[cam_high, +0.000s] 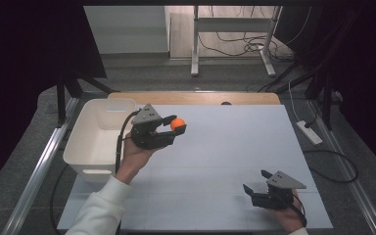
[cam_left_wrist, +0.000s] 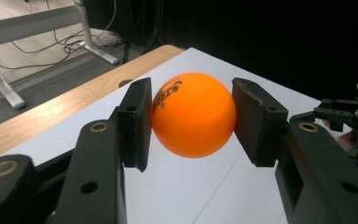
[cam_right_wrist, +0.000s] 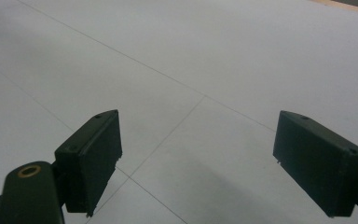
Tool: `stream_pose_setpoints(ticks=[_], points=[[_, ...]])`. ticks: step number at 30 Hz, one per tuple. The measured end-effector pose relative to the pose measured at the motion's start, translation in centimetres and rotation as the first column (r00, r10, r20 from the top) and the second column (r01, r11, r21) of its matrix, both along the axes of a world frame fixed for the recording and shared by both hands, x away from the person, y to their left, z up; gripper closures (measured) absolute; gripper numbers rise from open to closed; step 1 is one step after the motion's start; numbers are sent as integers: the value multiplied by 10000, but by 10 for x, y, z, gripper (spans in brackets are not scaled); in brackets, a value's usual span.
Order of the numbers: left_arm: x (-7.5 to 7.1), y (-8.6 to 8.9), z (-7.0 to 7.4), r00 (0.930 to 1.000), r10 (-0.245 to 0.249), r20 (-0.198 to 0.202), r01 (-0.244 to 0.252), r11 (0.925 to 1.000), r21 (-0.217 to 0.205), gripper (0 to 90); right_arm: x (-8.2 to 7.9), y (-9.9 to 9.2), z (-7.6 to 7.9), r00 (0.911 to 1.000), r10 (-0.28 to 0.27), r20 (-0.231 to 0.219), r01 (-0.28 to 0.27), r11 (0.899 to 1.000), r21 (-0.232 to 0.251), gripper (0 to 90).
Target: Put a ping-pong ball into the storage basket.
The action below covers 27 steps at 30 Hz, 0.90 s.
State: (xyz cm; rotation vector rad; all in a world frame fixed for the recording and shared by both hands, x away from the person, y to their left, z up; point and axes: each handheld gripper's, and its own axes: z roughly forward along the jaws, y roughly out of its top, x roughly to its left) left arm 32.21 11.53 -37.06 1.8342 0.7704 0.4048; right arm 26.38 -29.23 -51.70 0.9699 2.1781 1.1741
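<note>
An orange ball (cam_high: 177,123) with dark lettering is clamped between the pads of my left gripper (cam_high: 176,126), held above the white table just right of the white bin (cam_high: 94,139). In the left gripper view the ball (cam_left_wrist: 193,114) sits squarely between both black pads, touching each. My right gripper (cam_high: 254,185) rests low at the table's front right, its jaws spread wide with nothing between them. In the right gripper view my right gripper (cam_right_wrist: 198,163) looks at bare white table surface between its pads.
The white bin stands at the table's left edge, with nothing visible inside it. A wooden strip (cam_high: 196,98) runs along the table's far edge. A power strip (cam_high: 309,132) and cables lie on the floor to the right. Metal rails flank the table.
</note>
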Motion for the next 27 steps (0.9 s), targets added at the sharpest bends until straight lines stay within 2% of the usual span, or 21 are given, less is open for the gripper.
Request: stream_pose_setpoints(ticks=[15, 27], points=[[5, 19, 2, 9980, 625, 36, -625, 9980, -18, 504, 0, 0, 0, 10000, 25, 8, -25, 10000, 6, 149], [9, 35, 2, 9929, 1190, 70, -1190, 9929, -21, 504, 0, 1, 0, 10000, 9, 5, -9, 10000, -26, 149]])
